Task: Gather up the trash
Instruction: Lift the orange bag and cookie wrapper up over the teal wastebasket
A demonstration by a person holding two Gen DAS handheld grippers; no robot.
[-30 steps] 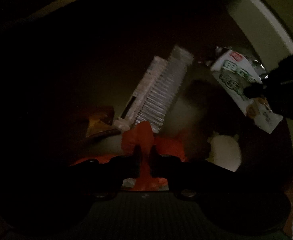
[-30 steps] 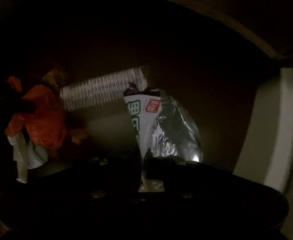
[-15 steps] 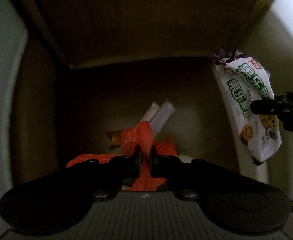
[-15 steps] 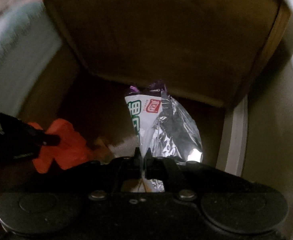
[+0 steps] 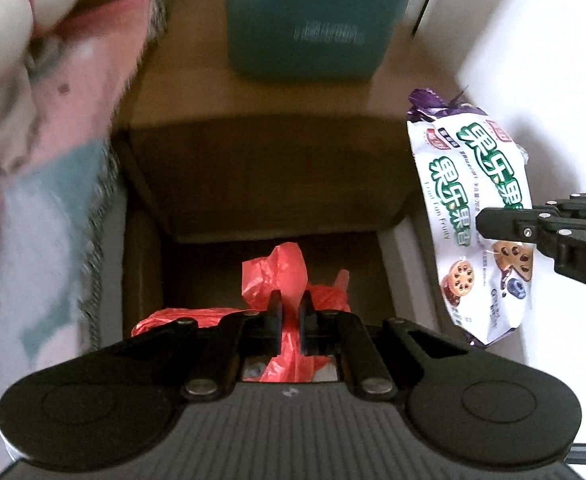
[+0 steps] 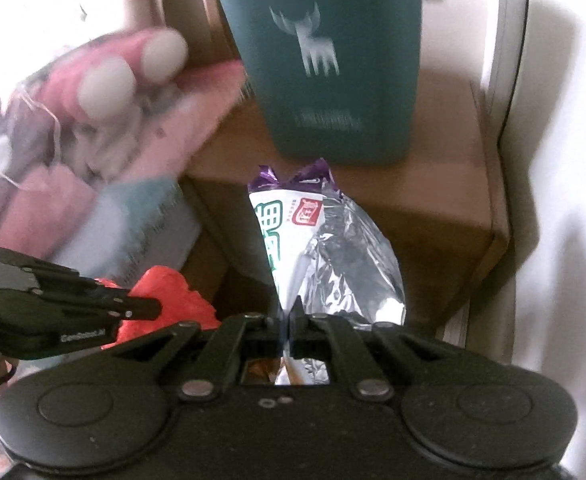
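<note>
Trash in both claws, clear of the dark gap between the wooden nightstand (image 5: pixel 277 92) and the pink-and-teal blanket (image 5: pixel 53 184): red plastic bag (image 5: pixel 281 276) pinched between the pressed-together fingers of the left gripper (image 5: pixel 289 312) at 6 o'clock in the left wrist view, white snack wrapper (image 5: pixel 481 216) clamped at 3 o'clock by the right gripper (image 6: pixel 289 320), foil side up in the right wrist view. Teal bag (image 6: pixel 329 56) with a white deer logo at 12 o'clock on the nightstand top. Collection step apparently done for these two pieces; carrying step in hand. Next move, by the look of it: a steady grip on both and a bin to drop them in, none visible from either camera.
</note>
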